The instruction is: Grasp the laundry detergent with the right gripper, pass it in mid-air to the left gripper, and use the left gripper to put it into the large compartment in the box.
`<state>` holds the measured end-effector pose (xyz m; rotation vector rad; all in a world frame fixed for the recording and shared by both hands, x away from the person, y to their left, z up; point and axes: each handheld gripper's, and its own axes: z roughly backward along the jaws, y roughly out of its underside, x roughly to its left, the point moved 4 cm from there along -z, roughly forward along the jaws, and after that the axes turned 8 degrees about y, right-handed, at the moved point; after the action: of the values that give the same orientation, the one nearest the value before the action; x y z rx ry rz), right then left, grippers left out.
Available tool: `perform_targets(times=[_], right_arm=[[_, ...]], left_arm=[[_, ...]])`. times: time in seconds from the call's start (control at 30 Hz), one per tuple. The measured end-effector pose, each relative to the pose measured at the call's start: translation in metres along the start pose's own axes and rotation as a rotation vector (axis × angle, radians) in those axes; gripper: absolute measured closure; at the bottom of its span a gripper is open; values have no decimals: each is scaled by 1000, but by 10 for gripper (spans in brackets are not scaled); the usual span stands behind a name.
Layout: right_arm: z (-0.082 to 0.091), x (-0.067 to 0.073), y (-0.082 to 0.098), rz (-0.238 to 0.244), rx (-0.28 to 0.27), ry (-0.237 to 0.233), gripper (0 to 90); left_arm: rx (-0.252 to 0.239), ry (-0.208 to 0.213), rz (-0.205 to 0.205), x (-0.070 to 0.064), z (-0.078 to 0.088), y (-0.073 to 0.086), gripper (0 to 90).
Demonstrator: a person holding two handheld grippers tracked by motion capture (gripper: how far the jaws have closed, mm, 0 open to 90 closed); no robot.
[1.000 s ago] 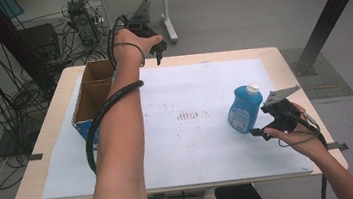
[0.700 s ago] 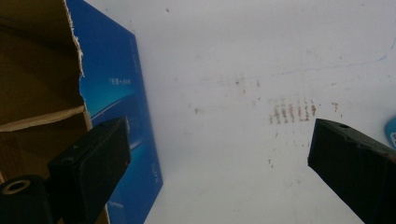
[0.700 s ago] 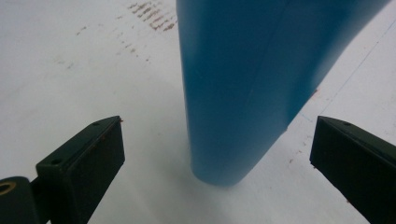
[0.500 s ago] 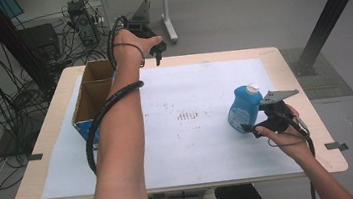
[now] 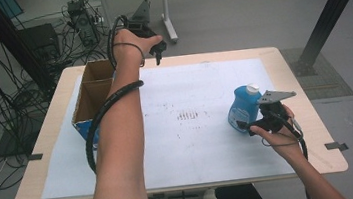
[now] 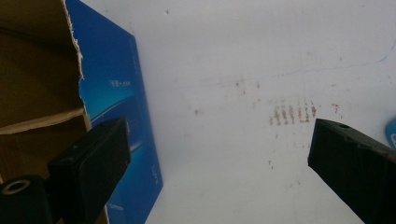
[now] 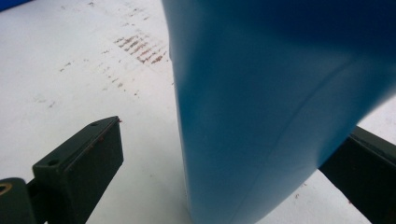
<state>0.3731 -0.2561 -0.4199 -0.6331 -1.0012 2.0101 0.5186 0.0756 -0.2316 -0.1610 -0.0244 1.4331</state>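
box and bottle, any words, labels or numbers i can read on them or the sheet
Box: a short line of small white print on its blue side, too blurred to read; faint print lower down, also unreadable.
Bottle: no legible label in the high view or the right gripper view.
Sheet: reddish-brown marks in a row, which are stains or strokes, not text.
Nothing can be quoted.

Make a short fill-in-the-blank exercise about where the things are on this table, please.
1. The blue plastic bottle has a ____ cap.
2. The open cardboard box with blue sides stands at the table's ____ edge in the high view.
3. The bottle stands between the open jaws of the ____ hand-held gripper.
4. The left hand-held gripper hangs with ____ between its jaws.

Missing words: white; left; right; nothing
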Motion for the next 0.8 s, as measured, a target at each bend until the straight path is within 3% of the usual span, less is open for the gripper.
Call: perform_targets(times=[0.8], right_arm=[[-3,1,-5,-17,-55,17,18]], left_arm=[[1,-2,1,-3,-1,-4,63]])
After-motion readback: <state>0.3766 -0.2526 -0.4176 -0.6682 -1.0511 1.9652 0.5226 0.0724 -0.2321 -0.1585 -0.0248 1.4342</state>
